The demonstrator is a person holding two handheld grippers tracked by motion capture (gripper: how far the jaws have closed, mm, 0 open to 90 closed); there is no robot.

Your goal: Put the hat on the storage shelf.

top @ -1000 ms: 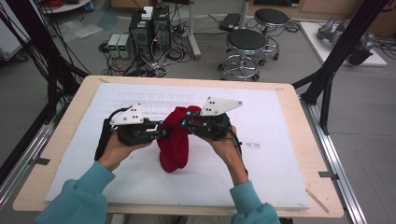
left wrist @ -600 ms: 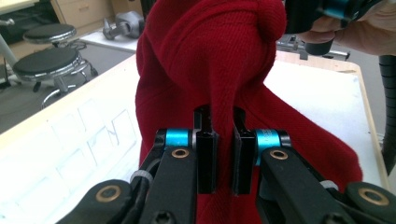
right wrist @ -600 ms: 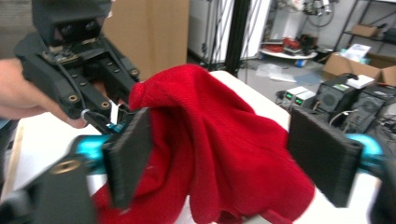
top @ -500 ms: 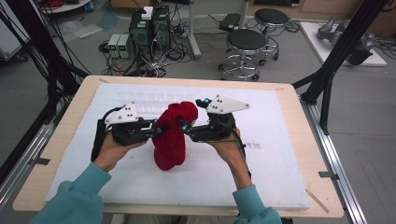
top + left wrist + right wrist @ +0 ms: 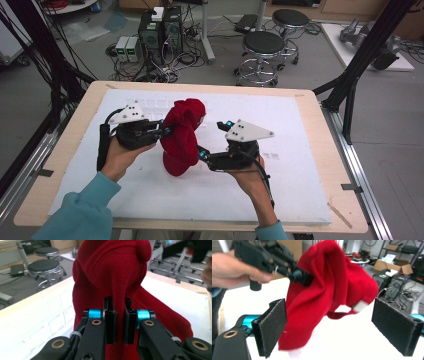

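High view: one red knit garment point(image 5: 181, 135), ribbed and bunched into an upright lump, its lower end resting on the white foam sheet point(image 5: 280, 195) that covers the wooden table point(image 5: 320, 130). Two grippers, both black with blue accents, each topped by a grey three-cornered plate. The left gripper point(image 5: 165, 132) sits just left of the garment, jaws pinched onto a fold at mid height. The right gripper point(image 5: 202, 154) lies just right of the garment's lower part, its tips near the cloth; contact is hard to judge from here. Beyond the table: two round black stools point(image 5: 264, 44) on the grey floor, and two dark computer towers point(image 5: 161, 27) with tangled cables.

Left gripper view: the left gripper point(image 5: 120, 322) has its two black pads drawn narrow, a vertical fold of the garment point(image 5: 112, 272) clamped between them. The weave is a fine rib, and the top of the garment is rolled into a rounded knot. White foam lies either side of the garment.

Right gripper view: the right gripper point(image 5: 342, 327) stands wide, its two rough black pads far apart, having just opened. The garment point(image 5: 324, 295) hangs between and beyond them, free of both pads, with a small white tag point(image 5: 360, 306) on its right side. The left gripper point(image 5: 299, 277) grips the garment's upper left edge.
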